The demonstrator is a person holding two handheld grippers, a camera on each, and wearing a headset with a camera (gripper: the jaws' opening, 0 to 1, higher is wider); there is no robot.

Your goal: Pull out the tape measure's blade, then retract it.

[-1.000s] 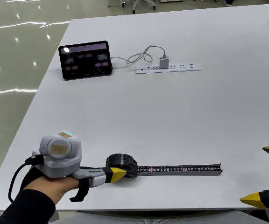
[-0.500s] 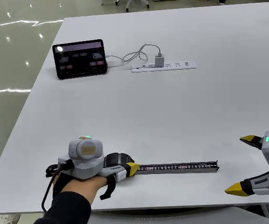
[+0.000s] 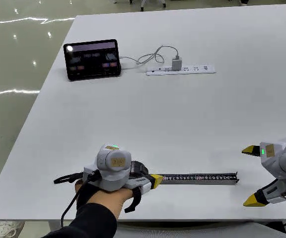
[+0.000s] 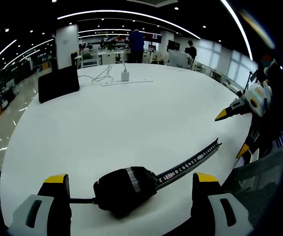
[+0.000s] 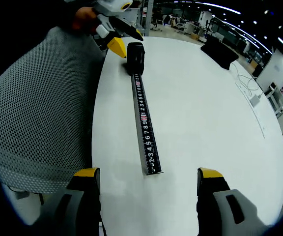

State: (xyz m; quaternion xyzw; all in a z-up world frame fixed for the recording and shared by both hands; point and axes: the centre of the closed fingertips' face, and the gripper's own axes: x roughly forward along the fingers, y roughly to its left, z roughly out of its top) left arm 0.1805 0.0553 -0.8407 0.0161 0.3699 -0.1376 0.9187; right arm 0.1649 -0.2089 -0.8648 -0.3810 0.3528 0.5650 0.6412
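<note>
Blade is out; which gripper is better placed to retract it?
Probably the left gripper: its open jaws flank the case, where the blade winds in. The right gripper hangs open, facing the blade tip without touching it.

The tape measure [image 4: 127, 189], a black case with a grey band, is found resting on the white table [image 3: 182, 114] near its front edge. The black blade [image 5: 145, 123] is drawn out flat and straight, white numerals facing up
</note>
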